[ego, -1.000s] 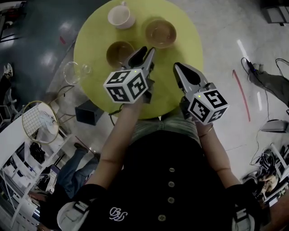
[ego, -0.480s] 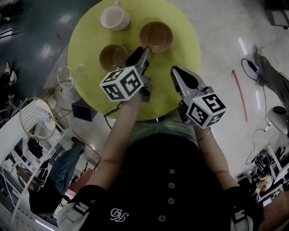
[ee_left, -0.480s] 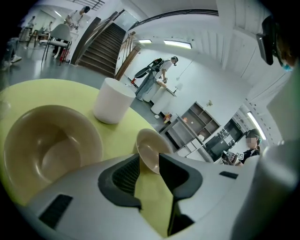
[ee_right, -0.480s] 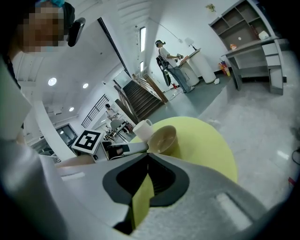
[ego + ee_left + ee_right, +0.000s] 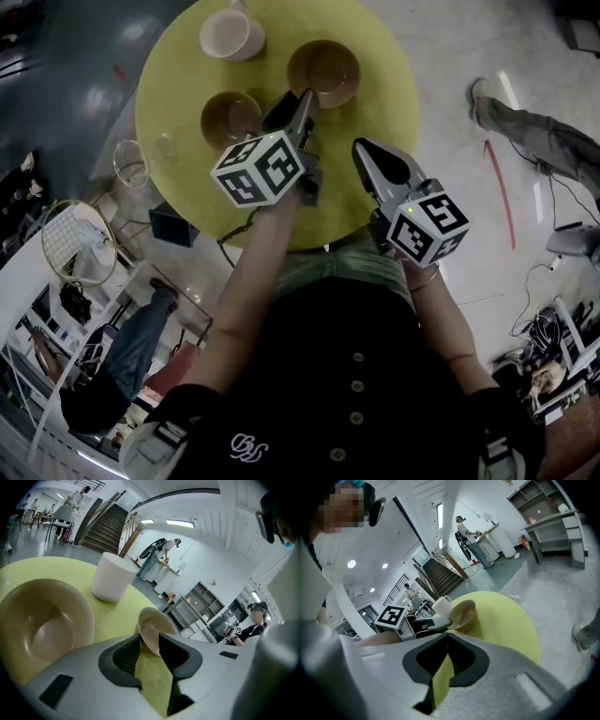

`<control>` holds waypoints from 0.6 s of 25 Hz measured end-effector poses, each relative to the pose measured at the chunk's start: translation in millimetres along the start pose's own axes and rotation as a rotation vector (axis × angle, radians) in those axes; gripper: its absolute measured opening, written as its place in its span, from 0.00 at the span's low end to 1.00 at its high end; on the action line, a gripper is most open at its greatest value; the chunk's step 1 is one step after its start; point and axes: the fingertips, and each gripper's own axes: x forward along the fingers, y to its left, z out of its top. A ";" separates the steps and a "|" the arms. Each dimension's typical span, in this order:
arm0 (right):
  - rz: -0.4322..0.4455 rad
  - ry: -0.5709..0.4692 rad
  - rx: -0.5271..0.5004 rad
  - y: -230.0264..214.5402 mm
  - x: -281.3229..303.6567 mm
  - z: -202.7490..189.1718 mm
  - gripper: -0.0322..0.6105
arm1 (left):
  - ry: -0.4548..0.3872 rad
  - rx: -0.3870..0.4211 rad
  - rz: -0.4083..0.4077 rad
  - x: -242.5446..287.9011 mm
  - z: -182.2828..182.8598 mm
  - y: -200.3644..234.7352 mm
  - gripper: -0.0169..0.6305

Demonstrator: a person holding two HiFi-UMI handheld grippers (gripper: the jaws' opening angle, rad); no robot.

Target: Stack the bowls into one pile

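Two brown bowls stand apart on the round yellow table (image 5: pixel 375 56): a near-left bowl (image 5: pixel 229 119) and a far bowl (image 5: pixel 323 71). My left gripper (image 5: pixel 298 101) hovers between them, its jaws a narrow gap apart with nothing in them. In the left gripper view the near bowl (image 5: pixel 42 630) fills the left side, and the far bowl (image 5: pixel 152 629) shows just past the left gripper (image 5: pixel 150 639). My right gripper (image 5: pixel 359 145) hangs over the table's near edge, shut and empty. The right gripper view shows the right gripper (image 5: pixel 447 637) with the far bowl (image 5: pixel 463 615) ahead.
A white cup (image 5: pixel 230 33) stands at the table's far left, also seen as the cup (image 5: pixel 112 576) and the cup (image 5: pixel 441 605). A clear glass vessel (image 5: pixel 141 155), a black box (image 5: pixel 173 225) and a fan (image 5: pixel 75 251) lie left of the table. A person's legs (image 5: pixel 534 131) cross the floor at right.
My left gripper has edged slightly forward between the two bowls. The right gripper has hardly moved. A passer-by's legs have come into view on the floor at right.
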 end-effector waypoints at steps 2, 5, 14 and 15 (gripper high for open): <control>0.000 0.004 0.000 -0.8 0.8 -0.6 0.05 | -0.004 -0.002 0.005 0.7 1.1 1.8 0.20; -0.004 0.005 -0.002 -3.6 1.5 -1.7 0.05 | -0.005 -0.005 0.020 2.7 1.5 5.6 0.20; -0.016 0.009 -0.017 -4.1 -8.2 3.6 0.05 | -0.002 -0.009 0.032 0.3 1.2 1.2 0.09; -0.017 0.011 -0.017 -3.6 -6.9 2.5 0.05 | -0.001 -0.013 0.029 0.3 0.5 2.7 0.09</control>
